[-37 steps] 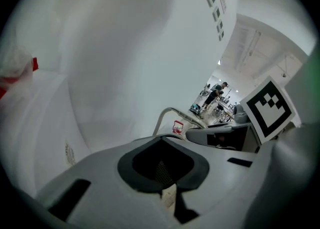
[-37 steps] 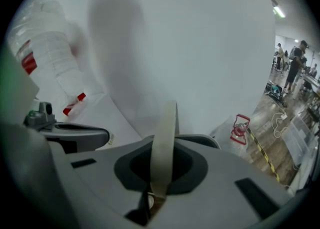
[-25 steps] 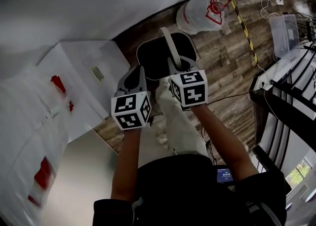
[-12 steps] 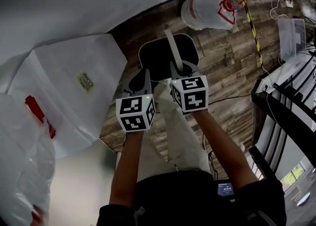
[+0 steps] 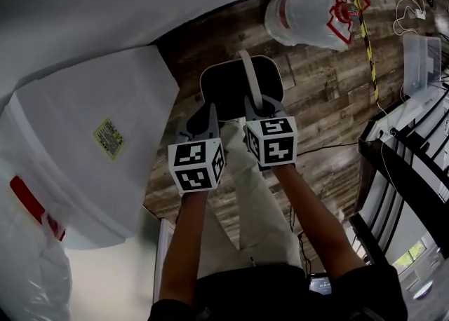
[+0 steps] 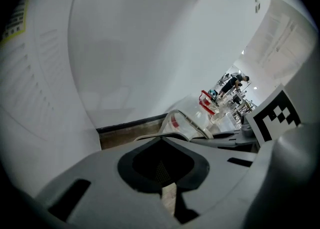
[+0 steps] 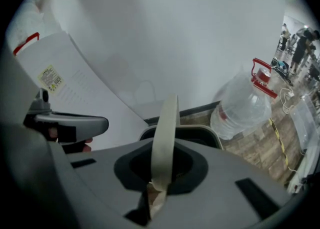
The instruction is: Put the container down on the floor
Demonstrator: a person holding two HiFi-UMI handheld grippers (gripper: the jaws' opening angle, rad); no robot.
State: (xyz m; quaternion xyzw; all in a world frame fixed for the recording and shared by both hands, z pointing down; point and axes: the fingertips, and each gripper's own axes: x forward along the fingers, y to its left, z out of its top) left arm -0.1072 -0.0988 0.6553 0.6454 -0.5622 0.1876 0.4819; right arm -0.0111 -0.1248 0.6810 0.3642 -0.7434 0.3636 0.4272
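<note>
The container (image 5: 226,87), dark inside with a pale rim, lay directly below both grippers, over the wood-plank floor (image 5: 323,109) and near the foot of the white wall. No view showed whether its base touched the boards. Its pale strap handle (image 5: 250,78) stood upright over the opening. This suggests the load hung from the handle, a carry that would keep the opening level on the way down.

The right gripper (image 5: 258,102) had its jaws pressed together on that handle. In the right gripper view the strap (image 7: 165,128) rose out of the closed jaws (image 7: 159,183), with the container rim (image 7: 202,132) just beyond. The left gripper (image 5: 207,118) was beside the container's left rim, and contact with it could not be confirmed. In the left gripper view its jaws (image 6: 167,190) met with nothing between them, so it probably took no share of the weight.

Both bare forearms reached forward and down, roughly parallel, with the marker cubes turned up toward the head camera. A white box with a yellow label (image 5: 105,137) stood to the left. A large clear water bottle (image 5: 309,11) with a red handle lay on the floor beyond the container, leaving bare boards around the likely landing spot.
</note>
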